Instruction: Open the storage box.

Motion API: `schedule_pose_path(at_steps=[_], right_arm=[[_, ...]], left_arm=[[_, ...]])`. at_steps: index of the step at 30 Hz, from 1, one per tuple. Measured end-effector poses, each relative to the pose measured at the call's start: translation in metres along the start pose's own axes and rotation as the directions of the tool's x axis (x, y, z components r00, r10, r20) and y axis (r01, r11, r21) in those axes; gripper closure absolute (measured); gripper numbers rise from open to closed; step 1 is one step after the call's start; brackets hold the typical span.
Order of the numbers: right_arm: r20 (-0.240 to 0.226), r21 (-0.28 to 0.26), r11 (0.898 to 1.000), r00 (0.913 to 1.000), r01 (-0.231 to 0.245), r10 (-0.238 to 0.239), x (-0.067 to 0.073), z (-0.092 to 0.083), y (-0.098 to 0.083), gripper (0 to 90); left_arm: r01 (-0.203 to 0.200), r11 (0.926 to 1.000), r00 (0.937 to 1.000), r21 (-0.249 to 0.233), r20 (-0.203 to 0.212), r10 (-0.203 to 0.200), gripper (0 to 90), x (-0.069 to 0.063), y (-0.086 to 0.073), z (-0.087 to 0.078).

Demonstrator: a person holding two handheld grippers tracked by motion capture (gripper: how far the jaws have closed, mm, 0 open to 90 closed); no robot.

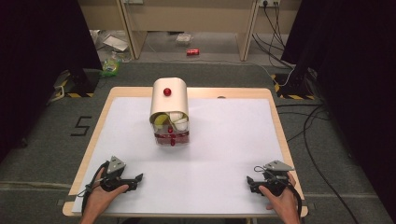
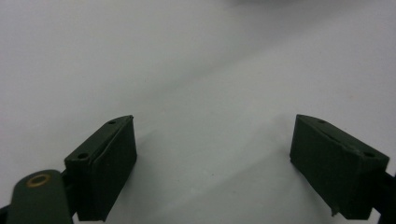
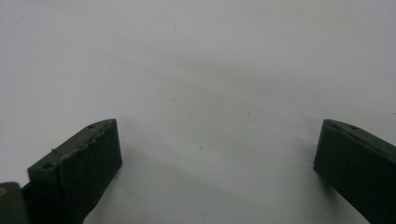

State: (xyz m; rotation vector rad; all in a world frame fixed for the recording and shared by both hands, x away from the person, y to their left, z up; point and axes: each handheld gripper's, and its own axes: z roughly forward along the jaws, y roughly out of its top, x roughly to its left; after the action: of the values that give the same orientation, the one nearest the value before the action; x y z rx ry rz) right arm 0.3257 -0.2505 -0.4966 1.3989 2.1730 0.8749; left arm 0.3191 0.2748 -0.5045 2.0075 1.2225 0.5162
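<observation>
A small cream-coloured box with a rounded roll-top lid (image 1: 169, 100) and a red knob (image 1: 166, 92) stands at the middle of the white sheet (image 1: 224, 140). Its front stands open over pale and yellow items and a red base (image 1: 172, 136). My left gripper (image 1: 138, 177) rests at the sheet's near left, held by a hand, well short of the box. In its own view the left gripper (image 2: 212, 149) stands open over bare white. My right gripper (image 1: 249, 181) rests at the near right, and its own view has the right gripper (image 3: 217, 154) open with nothing between the jaws.
The wooden table (image 1: 98, 122) carries the white sheet and ends close behind the box. On the floor beyond lie a red can (image 1: 193, 52), papers (image 1: 115, 43) and a green packet (image 1: 110, 66). Black cables (image 1: 308, 126) run along the right side.
</observation>
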Motion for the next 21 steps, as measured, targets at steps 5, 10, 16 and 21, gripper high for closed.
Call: schedule_pose_path(at_steps=[5,10,16,21], right_arm=[[0.0,0.0,1.0,1.0,0.0,0.0,0.0,0.0,0.0,1.1],[0.0,0.0,1.0,1.0,-0.001,0.001,0.0,0.0,0.0,1.2],[0.0,0.0,1.0,1.0,0.0,0.0,0.0001,0.0001,0.0,1.1],[0.0,0.0,1.0,1.0,0.0,0.0,0.0001,0.0001,0.0,1.1]], left_arm=[[0.002,1.0,1.0,-0.001,0.001,-0.002,13.8,0.0,0.0001,0.0],[0.002,1.0,1.0,0.0,0.002,-0.002,13.9,0.0002,0.0002,-0.0002],[-0.007,1.0,1.0,-0.006,0.0,0.007,15.8,-0.001,0.0009,-0.001],[0.026,0.9986,0.9988,-0.046,0.041,-0.024,15.9,-0.0025,0.0073,-0.002]])
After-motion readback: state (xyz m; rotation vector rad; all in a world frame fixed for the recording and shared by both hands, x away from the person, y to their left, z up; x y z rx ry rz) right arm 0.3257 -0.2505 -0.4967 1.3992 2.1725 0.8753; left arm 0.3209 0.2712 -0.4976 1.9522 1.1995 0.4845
